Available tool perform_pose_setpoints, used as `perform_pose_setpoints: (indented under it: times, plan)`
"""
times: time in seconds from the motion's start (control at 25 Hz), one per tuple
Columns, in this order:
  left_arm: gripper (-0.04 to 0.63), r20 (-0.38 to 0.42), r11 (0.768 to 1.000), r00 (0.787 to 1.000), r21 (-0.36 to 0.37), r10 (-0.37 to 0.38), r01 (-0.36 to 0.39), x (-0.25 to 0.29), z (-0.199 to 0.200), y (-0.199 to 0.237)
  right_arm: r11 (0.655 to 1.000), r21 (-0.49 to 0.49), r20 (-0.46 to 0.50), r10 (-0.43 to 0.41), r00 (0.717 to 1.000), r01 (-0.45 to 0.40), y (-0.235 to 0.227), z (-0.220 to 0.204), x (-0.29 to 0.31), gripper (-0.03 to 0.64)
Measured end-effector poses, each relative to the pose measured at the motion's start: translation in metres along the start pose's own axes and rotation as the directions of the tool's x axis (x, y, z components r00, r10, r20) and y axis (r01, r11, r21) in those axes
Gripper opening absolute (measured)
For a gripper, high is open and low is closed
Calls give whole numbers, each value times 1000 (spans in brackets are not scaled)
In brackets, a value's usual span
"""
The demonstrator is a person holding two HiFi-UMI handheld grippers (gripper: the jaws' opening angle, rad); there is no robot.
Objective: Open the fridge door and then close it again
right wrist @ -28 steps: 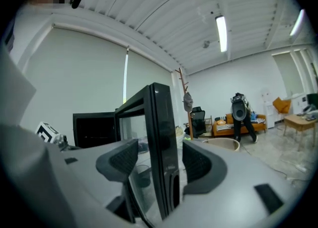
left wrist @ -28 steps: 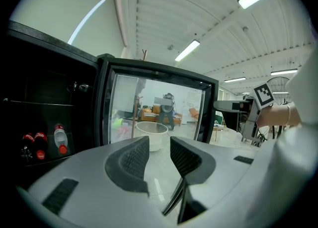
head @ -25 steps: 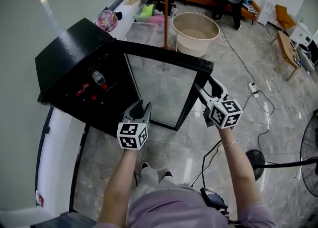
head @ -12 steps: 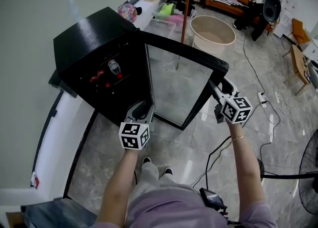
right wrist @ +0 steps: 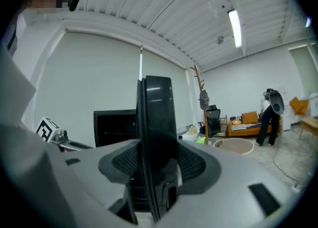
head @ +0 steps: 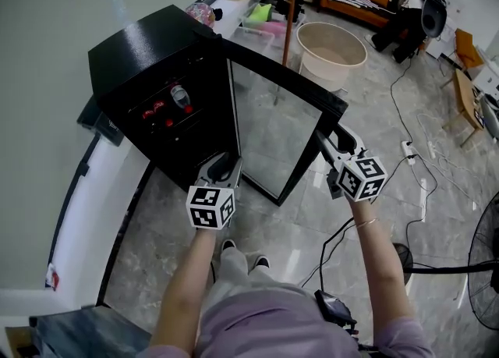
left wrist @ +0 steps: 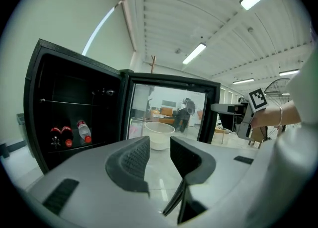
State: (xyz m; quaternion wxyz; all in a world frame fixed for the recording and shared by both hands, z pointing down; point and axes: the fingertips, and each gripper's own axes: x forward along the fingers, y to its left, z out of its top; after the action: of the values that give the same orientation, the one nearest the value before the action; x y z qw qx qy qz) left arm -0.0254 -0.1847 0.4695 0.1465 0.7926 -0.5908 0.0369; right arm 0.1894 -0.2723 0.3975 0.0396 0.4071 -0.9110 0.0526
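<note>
A small black fridge [head: 148, 44] stands with its glass door [head: 273, 126] swung wide open toward me. Red-capped bottles [head: 178, 99] lie on its shelf, and the left gripper view shows these bottles [left wrist: 83, 131] too. My right gripper [head: 327, 140] is at the door's free edge. In the right gripper view the door edge [right wrist: 158, 113] runs upright between the pads of the right gripper [right wrist: 158, 160], which press on it. My left gripper [head: 222, 168] hangs low in front of the open cabinet. Its jaws [left wrist: 160, 145] stand a little apart with nothing between them.
A beige tub [head: 331, 48] and a wooden pole [head: 290, 13] stand behind the door. A power strip with cables [head: 407, 150] lies on the floor at right, near a fan [head: 487, 271]. A white ledge [head: 86, 216] runs along the left wall. A person [head: 409, 25] stands far back.
The right gripper's jaws have narrowed onto the door's free edge and shifted slightly with it. The left gripper has drifted a little toward the open cabinet.
</note>
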Motion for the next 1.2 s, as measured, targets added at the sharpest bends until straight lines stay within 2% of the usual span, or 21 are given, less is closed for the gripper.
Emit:
perform_pose_setpoints:
  times: [0.24,0.64,1.08,1.2]
  plan:
    - [117,11,1000,1000,3,8,-8,-18,0,-10,999,15,8,39,999,-39,38,-1,-17,225]
    - [117,31,999,998,-17,45,-45,-47,-7,-11,988,37,20,152,988,-153,102,-6,-30,224]
    - [124,43,996,996,-49,76,-73,-76,-20,-6,949,7,-5,315,949,-315,177,-6,-25,227]
    - [126,40,996,995,-29,87,-86,-86,-28,-2,934,-9,-6,358,934,-358,198,-7,-21,227]
